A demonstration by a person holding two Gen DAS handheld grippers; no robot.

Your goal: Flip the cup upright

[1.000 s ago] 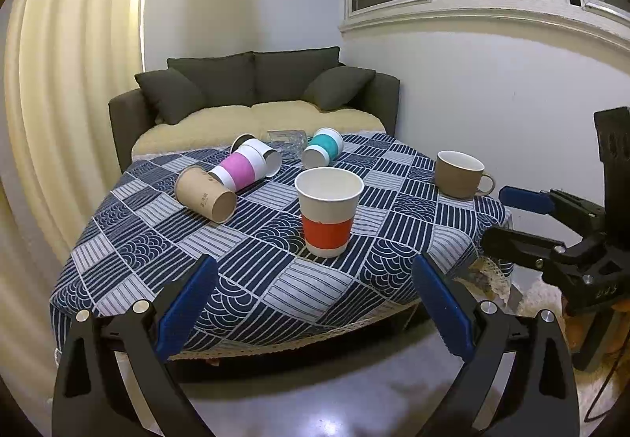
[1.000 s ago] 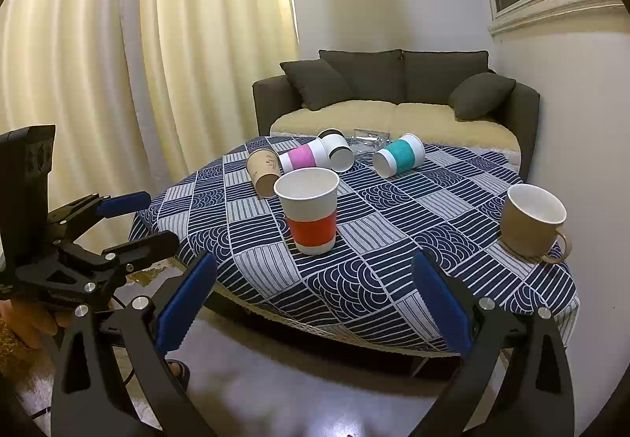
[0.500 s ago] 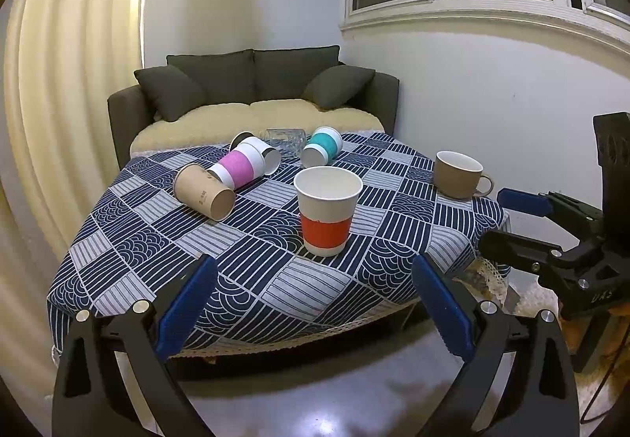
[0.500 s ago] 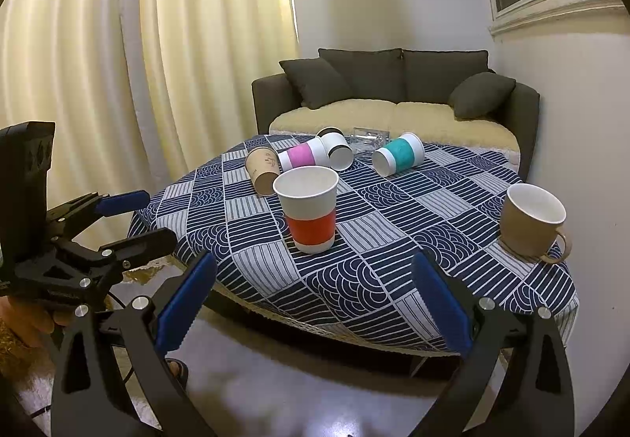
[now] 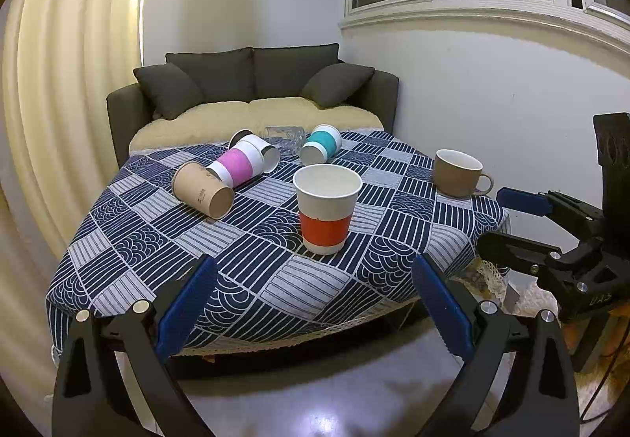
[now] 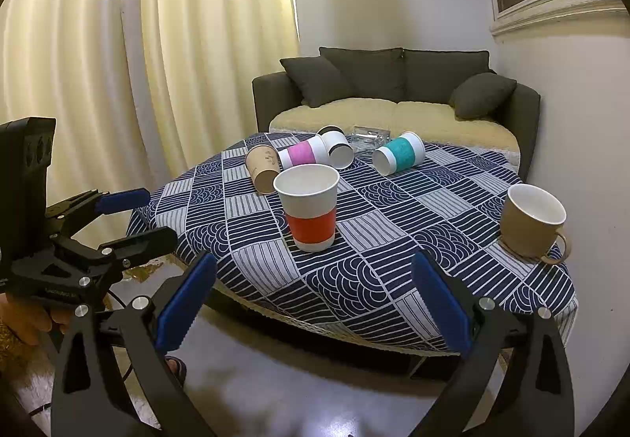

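Note:
A red-banded paper cup (image 5: 327, 212) (image 6: 309, 205) stands upright near the table's front. Lying on their sides behind it are a brown paper cup (image 5: 202, 191) (image 6: 262, 168), a pink-banded cup (image 5: 236, 166) (image 6: 301, 154), a white cup (image 5: 263, 150) (image 6: 339, 148) and a teal-banded cup (image 5: 322, 143) (image 6: 398, 153). A tan mug (image 5: 456, 173) (image 6: 531, 220) stands upright at the right. My left gripper (image 5: 315, 303) (image 6: 130, 216) is open and empty, short of the table's front edge. My right gripper (image 6: 315, 303) (image 5: 512, 220) is open and empty, also off the table.
The round table has a blue patterned cloth (image 5: 256, 263) (image 6: 393, 240). A clear glass object (image 5: 284, 134) (image 6: 370, 134) lies at the table's far side. A dark sofa (image 5: 256, 90) (image 6: 393, 82) stands behind. Curtains hang at the left; a wall stands at the right.
Both grippers have drawn back slightly from the table; the cups have not moved.

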